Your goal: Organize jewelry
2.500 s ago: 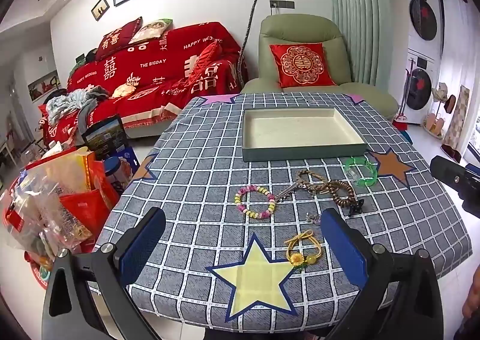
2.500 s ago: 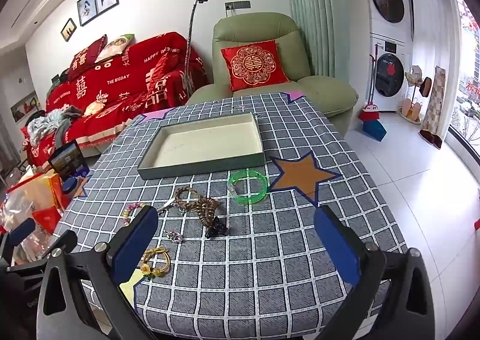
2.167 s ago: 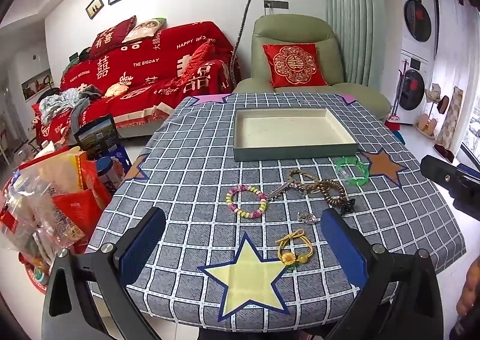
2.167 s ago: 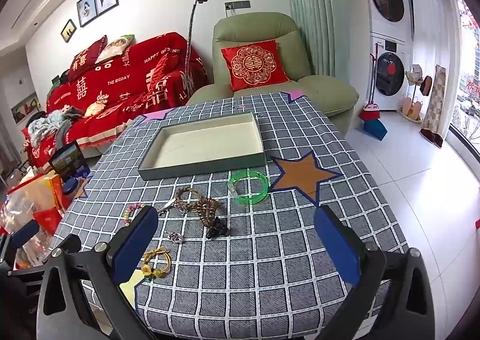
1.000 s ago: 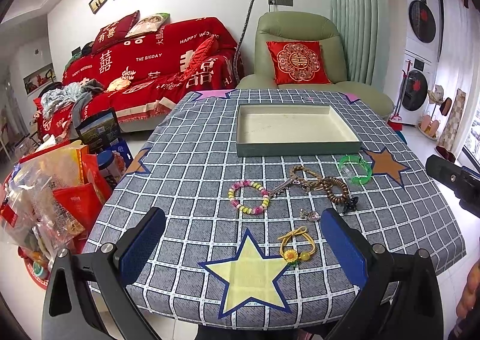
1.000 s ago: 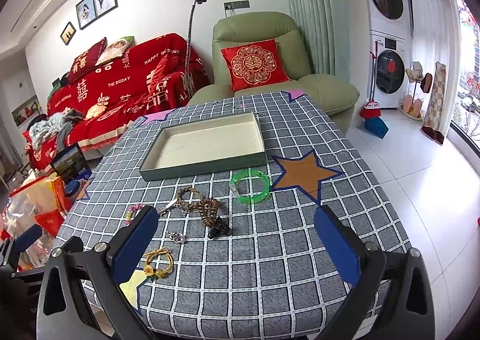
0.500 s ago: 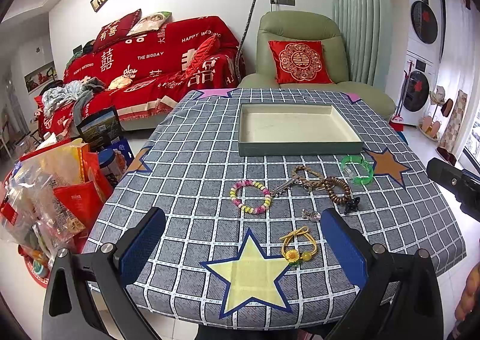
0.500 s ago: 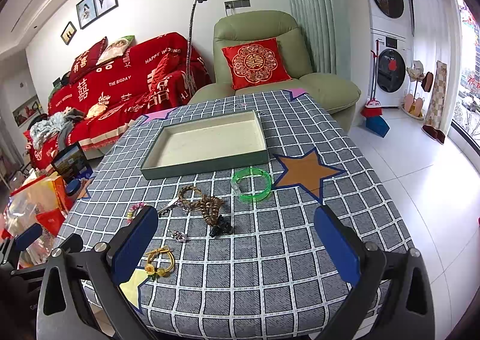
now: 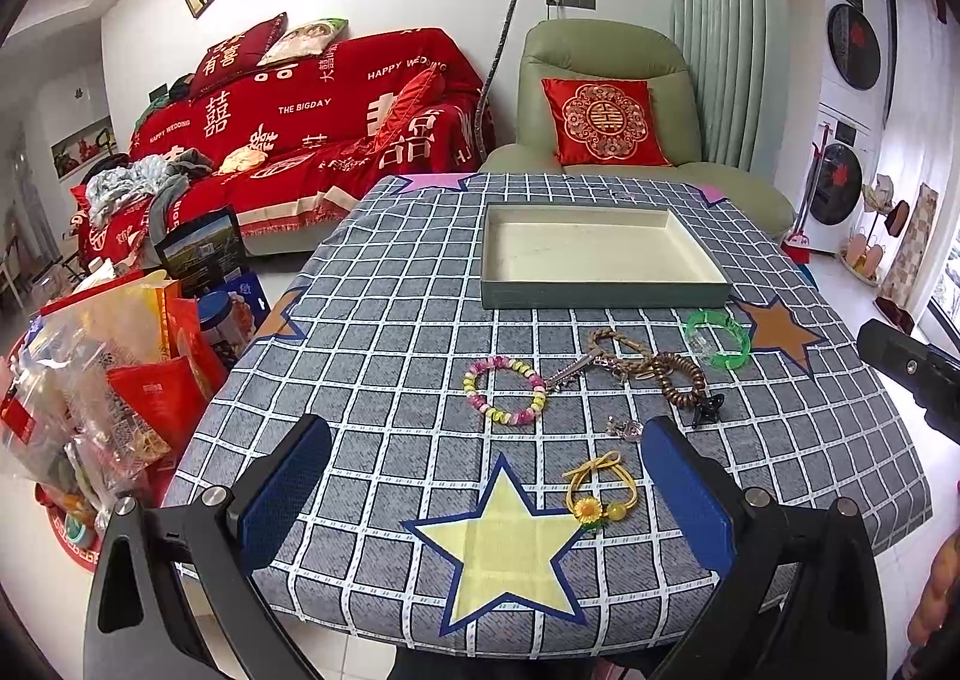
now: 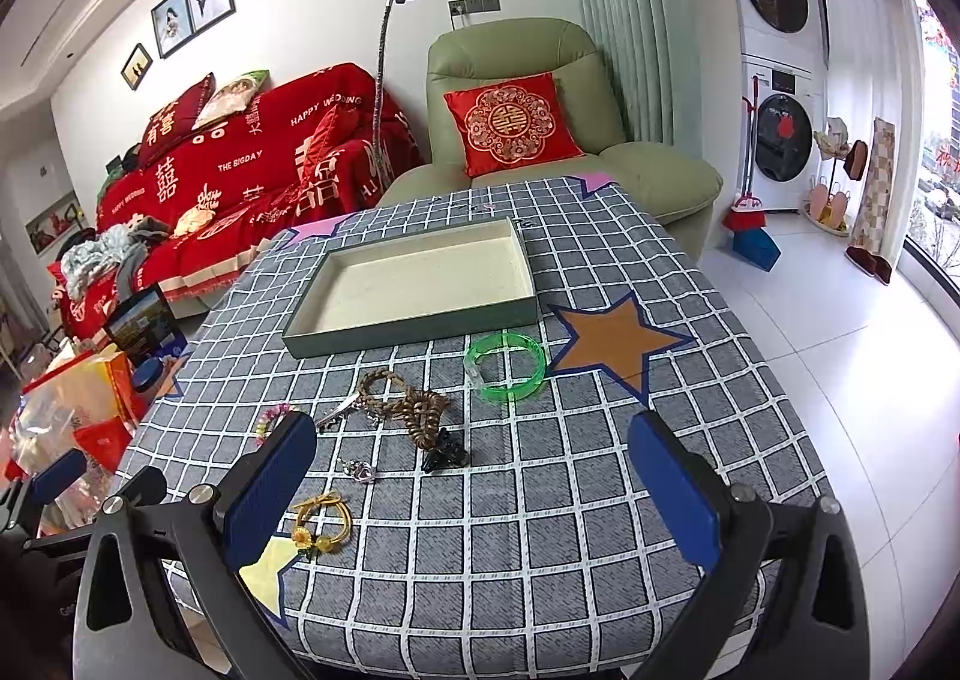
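Observation:
An empty shallow green tray (image 9: 600, 297) (image 10: 414, 324) sits at the table's far middle. In front of it lie a green bangle (image 9: 718, 338) (image 10: 506, 364), a brown bead and braid tangle (image 9: 648, 365) (image 10: 408, 403), a pink-yellow bead bracelet (image 9: 505, 389), a black clip (image 10: 445, 452), a small silver charm (image 10: 359, 469) and a yellow flower hair tie (image 9: 599, 491) (image 10: 321, 524). My left gripper (image 9: 486, 491) is open and empty above the near edge. My right gripper (image 10: 474, 491) is open and empty, near the front right.
The table has a grey checked cloth with star patches (image 9: 510, 548). Bags of goods (image 9: 102, 380) stand on the floor at the left. A green armchair (image 10: 540, 140) and a red sofa (image 9: 300, 122) stand behind the table.
Both views have shifted only slightly; the table and jewelry sit a little closer. Nothing was taken hold of and both grippers stay open.

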